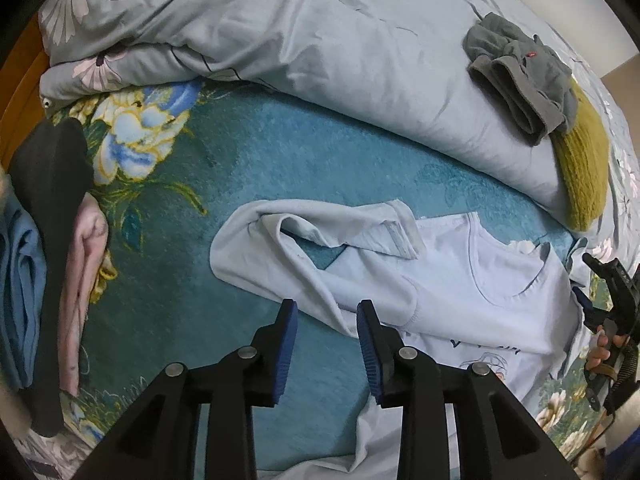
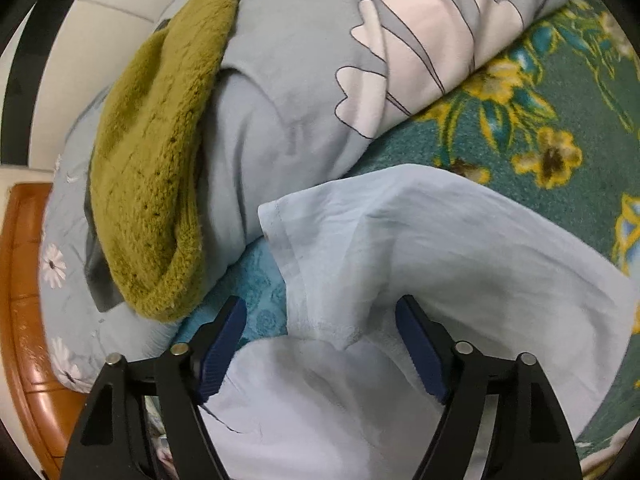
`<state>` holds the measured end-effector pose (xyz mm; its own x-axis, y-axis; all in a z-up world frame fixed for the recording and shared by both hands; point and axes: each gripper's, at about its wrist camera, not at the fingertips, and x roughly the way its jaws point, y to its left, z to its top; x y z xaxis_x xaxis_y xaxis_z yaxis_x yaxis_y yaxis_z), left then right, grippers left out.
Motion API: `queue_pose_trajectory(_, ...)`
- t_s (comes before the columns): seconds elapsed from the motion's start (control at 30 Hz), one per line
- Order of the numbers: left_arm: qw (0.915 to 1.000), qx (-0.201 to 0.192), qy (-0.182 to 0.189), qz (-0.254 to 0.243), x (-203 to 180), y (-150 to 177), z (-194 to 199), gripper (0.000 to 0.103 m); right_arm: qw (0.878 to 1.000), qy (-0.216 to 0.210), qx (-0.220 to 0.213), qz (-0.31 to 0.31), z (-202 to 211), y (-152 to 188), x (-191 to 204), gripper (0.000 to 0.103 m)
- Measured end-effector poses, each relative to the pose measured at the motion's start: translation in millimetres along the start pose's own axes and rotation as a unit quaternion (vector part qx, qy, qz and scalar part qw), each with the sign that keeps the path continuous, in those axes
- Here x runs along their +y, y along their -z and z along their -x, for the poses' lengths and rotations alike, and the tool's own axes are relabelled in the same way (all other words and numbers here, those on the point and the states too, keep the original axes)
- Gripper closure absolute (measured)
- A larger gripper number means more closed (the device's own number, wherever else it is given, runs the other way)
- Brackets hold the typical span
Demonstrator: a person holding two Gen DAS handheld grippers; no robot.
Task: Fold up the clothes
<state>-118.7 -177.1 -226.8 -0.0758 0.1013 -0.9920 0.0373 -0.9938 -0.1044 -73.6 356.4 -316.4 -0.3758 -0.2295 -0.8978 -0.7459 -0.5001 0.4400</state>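
Observation:
A pale blue T-shirt [image 1: 460, 280] lies spread on the teal floral blanket [image 1: 280, 152], neckline up, with one sleeve [image 1: 360, 232] folded over toward the middle. My left gripper [image 1: 327, 312] hovers open just above the shirt's left edge, nothing between its blue pads. At the far right of the left wrist view a hand [image 1: 600, 354] holds my right gripper [image 1: 600, 300] at the shirt's other side. In the right wrist view the right gripper [image 2: 320, 308] stands wide open, with the T-shirt [image 2: 460, 248] and its hemmed sleeve edge lying between the fingers, ungripped.
A bunched grey-blue floral duvet [image 1: 320, 40] borders the blanket at the back. On it lie a crumpled grey garment [image 1: 516, 76] and an olive fuzzy garment [image 2: 156, 152]. Folded black [image 1: 52, 184], pink [image 1: 80, 272] and blue [image 1: 20, 280] clothes lie left. A wooden bed frame [image 2: 24, 300] edges the bed.

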Motion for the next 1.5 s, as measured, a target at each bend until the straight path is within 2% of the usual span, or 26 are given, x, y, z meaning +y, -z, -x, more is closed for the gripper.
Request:
queue_pose_trajectory(0.07,1.0000,-0.003,0.002,-0.001,-1,0,1,0.069,1.000,0.005,-0.001,-0.007,0,1,-2,0.051)
queue_pose_trajectory(0.17,1.0000,-0.007,0.006,0.000,-1,-3,3,0.069,0.999,0.011,0.002,-0.031,2,2,-10,0.083)
queue_pose_trajectory(0.2,0.9999,-0.009,0.007,0.000,-2,-4,4,0.069,0.999,0.005,0.006,-0.044,3,3,-14,0.098)
queue_pose_trajectory(0.37,0.9998,-0.014,0.013,-0.006,-6,-11,3,0.069,0.998,-0.012,-0.011,-0.053,32,8,-27,0.098)
queue_pose_trajectory(0.47,0.9995,-0.016,0.016,-0.023,-14,-19,-1,0.068,0.998,0.004,-0.037,-0.049,64,11,-46,0.098)
queue_pose_trajectory(0.63,0.9976,-0.019,0.028,-0.060,-33,-36,-8,0.068,0.991,0.083,-0.084,-0.061,126,17,-105,0.098)
queue_pose_trajectory(0.8,0.9921,-0.006,0.027,-0.123,-60,-49,-26,0.067,0.972,0.181,-0.122,-0.092,195,9,-184,0.098)
queue_pose_trajectory(0.87,0.9886,0.001,0.021,-0.149,-71,-53,-34,0.067,0.964,0.208,-0.122,-0.107,196,0,-196,0.098)
queue_pose_trajectory(1.03,0.9784,0.019,0.008,-0.206,-87,-58,-52,0.066,0.956,0.264,-0.087,-0.094,193,5,-222,0.098)
queue_pose_trajectory(1.17,0.9727,0.035,-0.012,-0.229,-87,-60,-67,0.061,0.954,0.272,-0.067,-0.106,184,5,-233,0.098)
queue_pose_trajectory(1.23,0.9732,0.032,-0.019,-0.227,-81,-59,-68,0.061,0.956,0.265,-0.059,-0.108,181,6,-233,0.098)
queue_pose_trajectory(1.4,0.9802,0.034,-0.011,-0.195,-56,-50,-67,0.060,0.961,0.263,-0.055,-0.069,191,9,-218,0.096)
queue_pose_trajectory(1.47,0.9807,0.040,-0.017,-0.191,-47,-45,-71,0.060,0.961,0.263,-0.058,-0.062,199,11,-215,0.092)
queue_pose_trajectory(1.5,0.9810,0.043,-0.021,-0.188,-42,-43,-73,0.060,0.960,0.264,-0.062,-0.063,205,12,-215,0.086)
